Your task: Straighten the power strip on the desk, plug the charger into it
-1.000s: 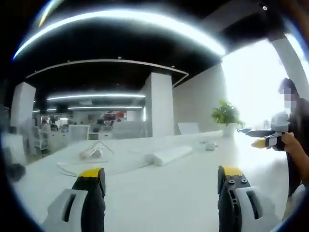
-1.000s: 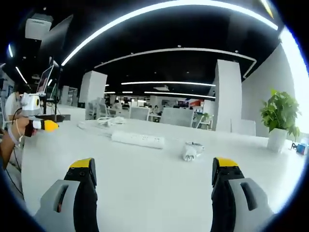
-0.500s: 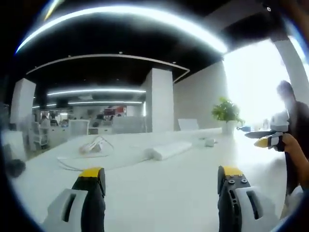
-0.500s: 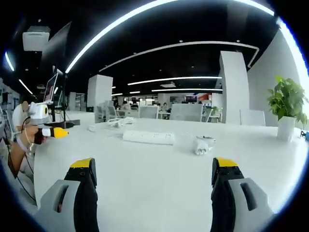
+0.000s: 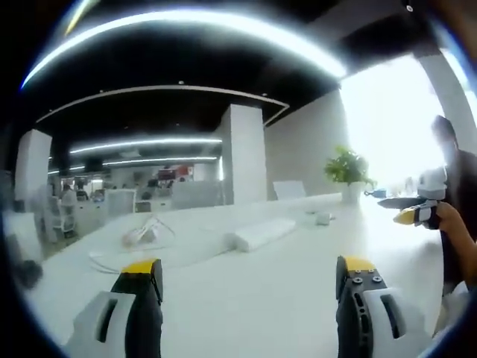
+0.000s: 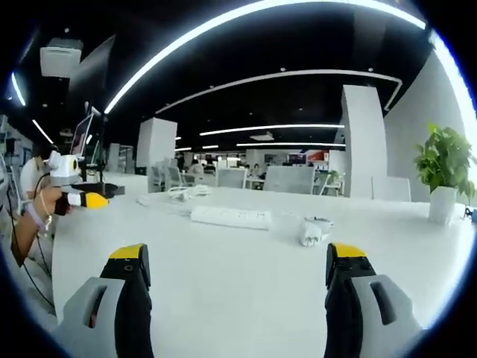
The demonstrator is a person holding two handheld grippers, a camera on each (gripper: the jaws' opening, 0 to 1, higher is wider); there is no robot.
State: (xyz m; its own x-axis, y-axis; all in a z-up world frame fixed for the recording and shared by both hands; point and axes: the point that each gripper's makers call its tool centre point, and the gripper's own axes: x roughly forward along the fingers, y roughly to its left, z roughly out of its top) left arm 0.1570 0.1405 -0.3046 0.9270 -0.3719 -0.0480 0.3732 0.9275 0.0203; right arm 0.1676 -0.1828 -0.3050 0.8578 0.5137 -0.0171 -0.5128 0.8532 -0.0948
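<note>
**Both grippers held open above the desk, strip and charger still far ahead**

In the left gripper view, the left gripper has its two fingers wide apart w/ nothing between them. The yellow-tipped fingers rise over the bare white desk. Well ahead of the fingertips, about midway between them, lies the white power strip, flat on the desk and turned at an angle. Its thin cable runs from it toward the left finger's side and makes a loose curve. Beyond that finger sits a small bundle of cords. Further past the strip, toward the right finger's side, is the small white charger, apart from the strip, not plugged in. Behind it a potted plant stands at the desk's far edge.

In the right gripper view, the right gripper is also spread open, holding nothing. The power strip lies ahead between the fingers, closer to the left finger's side. The charger rests just to the right of it, near but not touching; its own cord looks coiled at it, detail too small to tell. The plant stands far beyond the right finger.

The other gripper enters each view at the edge, in a hand; the jaw state there I cannot tell.
</note>
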